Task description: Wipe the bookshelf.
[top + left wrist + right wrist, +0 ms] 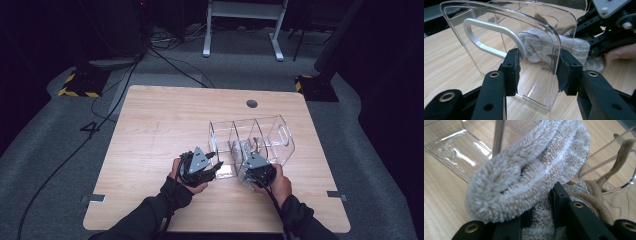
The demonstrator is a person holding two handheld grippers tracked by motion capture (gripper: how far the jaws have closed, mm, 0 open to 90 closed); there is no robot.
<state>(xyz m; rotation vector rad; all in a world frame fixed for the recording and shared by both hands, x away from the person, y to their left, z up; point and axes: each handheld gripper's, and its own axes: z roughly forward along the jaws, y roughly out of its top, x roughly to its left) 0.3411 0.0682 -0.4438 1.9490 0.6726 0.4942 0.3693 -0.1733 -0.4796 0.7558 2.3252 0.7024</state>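
A clear plastic organizer (280,122) with several compartments stands on the wooden table (160,120), right of centre. My left gripper (216,163) is at its near left end. In the left gripper view, my left gripper (539,71) has one pad in the white-rimmed handle cutout (491,27) and the other outside the organizer's (544,27) wall edge; both pads touch plastic. My right gripper (253,161) is over the near compartments. It (541,207) is shut on a folded grey towel (524,170), which bulges over the jaws. The towel (539,45) lies inside the organizer.
A brown cord or band (599,197) lies coiled in the compartment beside the towel. A round cable hole (252,103) sits near the table's far edge. Bare tabletop stretches left of and behind the organizer. On the floor beyond are cables (170,60) and a white table frame (240,30).
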